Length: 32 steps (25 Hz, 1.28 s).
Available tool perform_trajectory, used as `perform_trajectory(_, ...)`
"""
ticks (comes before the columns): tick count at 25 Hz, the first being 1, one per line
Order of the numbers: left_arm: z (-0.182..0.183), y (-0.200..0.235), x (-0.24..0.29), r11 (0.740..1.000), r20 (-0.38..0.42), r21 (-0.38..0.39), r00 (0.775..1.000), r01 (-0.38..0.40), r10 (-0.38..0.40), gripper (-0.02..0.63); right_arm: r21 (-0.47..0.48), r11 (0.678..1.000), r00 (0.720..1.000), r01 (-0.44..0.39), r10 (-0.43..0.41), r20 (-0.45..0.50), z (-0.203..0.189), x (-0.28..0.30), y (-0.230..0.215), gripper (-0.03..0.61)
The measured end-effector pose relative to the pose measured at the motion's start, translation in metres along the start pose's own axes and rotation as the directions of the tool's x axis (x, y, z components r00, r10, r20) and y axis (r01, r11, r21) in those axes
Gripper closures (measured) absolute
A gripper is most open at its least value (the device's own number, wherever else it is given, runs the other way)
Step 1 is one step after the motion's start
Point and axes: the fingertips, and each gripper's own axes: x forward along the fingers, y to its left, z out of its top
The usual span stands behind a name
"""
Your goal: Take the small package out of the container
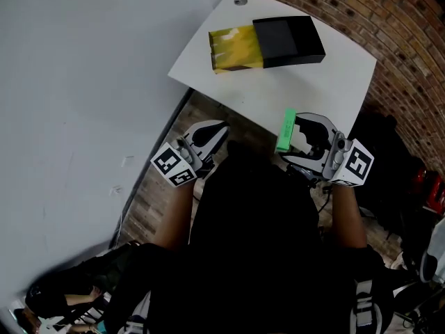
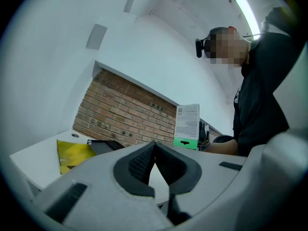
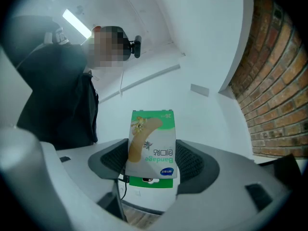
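Note:
A small green and white bandage package stands upright between the pads of my right gripper, which is shut on it. From the head view the package hangs off the near edge of the white table, above the person's lap. The container, a black box with a yellow wrapper sticking out of its left end, lies at the far side of the table. My left gripper is shut on nothing, low at the table's near left edge. The left gripper view shows the package ahead.
A brick wall curves behind the table on the right. A grey wall fills the left. The person's dark clothing covers the lower middle. Bags and gear lie on the floor to the right.

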Motion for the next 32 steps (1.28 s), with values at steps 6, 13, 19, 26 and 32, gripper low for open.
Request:
perform_trajectory(6, -0.005, -0.008, 0.003, 1.000, -0.011, -0.002, 1.000, -0.007, 0.007, 0.598, 0.026, 0.999, 0.999, -0.031, 0.030, 0.018, -0.001, -0.002, 0.003, 0.270)
perform_trajectory(13, 0.000, -0.017, 0.003, 1.000, -0.002, 0.016, 1.000, -0.008, 0.008, 0.598, 0.027, 0.998, 0.999, -0.049, 0.048, 0.022, -0.001, -0.003, 0.006, 0.270)
perform_trajectory(19, -0.003, -0.021, -0.004, 1.000, -0.001, 0.012, 1.000, -0.029, 0.029, 0.598, 0.023, 0.997, 0.997, -0.074, 0.074, 0.023, 0.002, -0.001, 0.008, 0.270)
perform_trajectory(26, -0.009, -0.025, -0.001, 1.000, -0.021, 0.008, 0.999, -0.028, 0.028, 0.598, 0.023, 0.996, 0.996, -0.081, 0.081, 0.023, -0.002, -0.004, 0.008, 0.270)
perform_trajectory(32, -0.012, -0.026, 0.000, 1.000, -0.037, 0.015, 0.999, -0.028, 0.028, 0.598, 0.020, 0.997, 0.996, -0.077, 0.076, 0.037, -0.005, -0.008, 0.007, 0.270)
